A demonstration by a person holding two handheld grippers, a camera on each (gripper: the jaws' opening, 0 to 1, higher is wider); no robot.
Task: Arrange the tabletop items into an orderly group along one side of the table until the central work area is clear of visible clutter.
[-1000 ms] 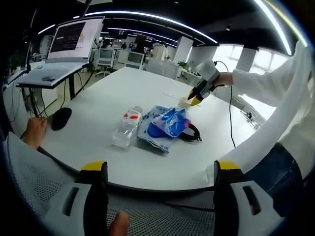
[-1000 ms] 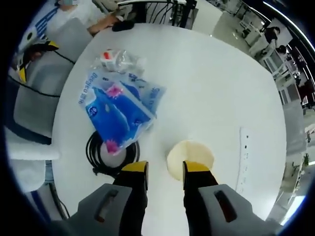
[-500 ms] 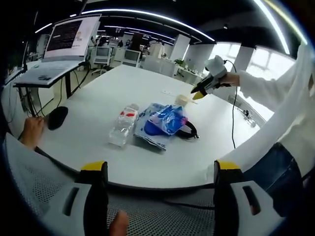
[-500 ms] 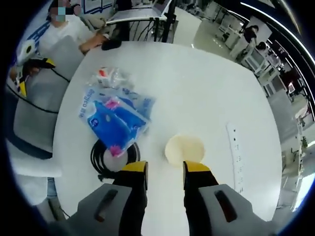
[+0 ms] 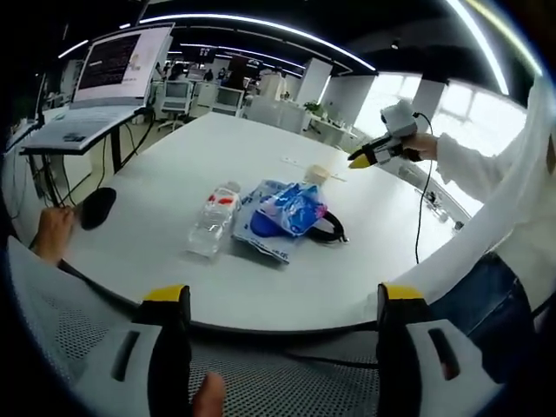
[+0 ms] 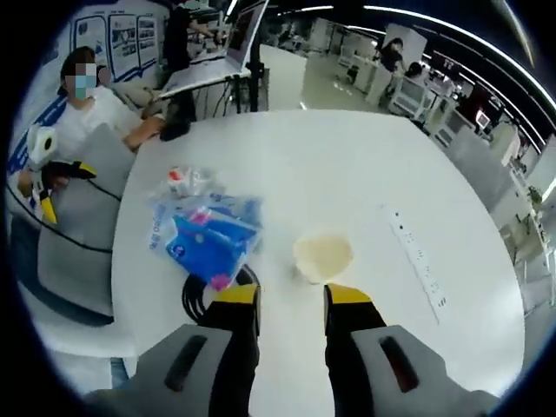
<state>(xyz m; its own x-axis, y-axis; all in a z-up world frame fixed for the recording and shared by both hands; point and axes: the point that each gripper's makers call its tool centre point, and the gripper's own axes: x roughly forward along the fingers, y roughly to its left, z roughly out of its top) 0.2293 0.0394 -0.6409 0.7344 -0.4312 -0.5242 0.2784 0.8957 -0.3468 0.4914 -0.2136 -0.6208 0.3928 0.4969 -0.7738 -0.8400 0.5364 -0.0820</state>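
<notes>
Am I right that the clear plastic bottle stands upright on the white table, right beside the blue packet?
Not quite: the plastic bottle lies on its side, not upright. The left gripper view shows it flat on the white table, right beside the blue packet, as you said.

Table (image 5: 261, 287) smooth matt white; bottle (image 5: 211, 228) clear plastic; blue pack (image 6: 208, 241) glossy crinkled film.

Left tool (image 5: 278, 300) jaws wide; right tool (image 6: 291, 297) slightly parted, empty
</notes>
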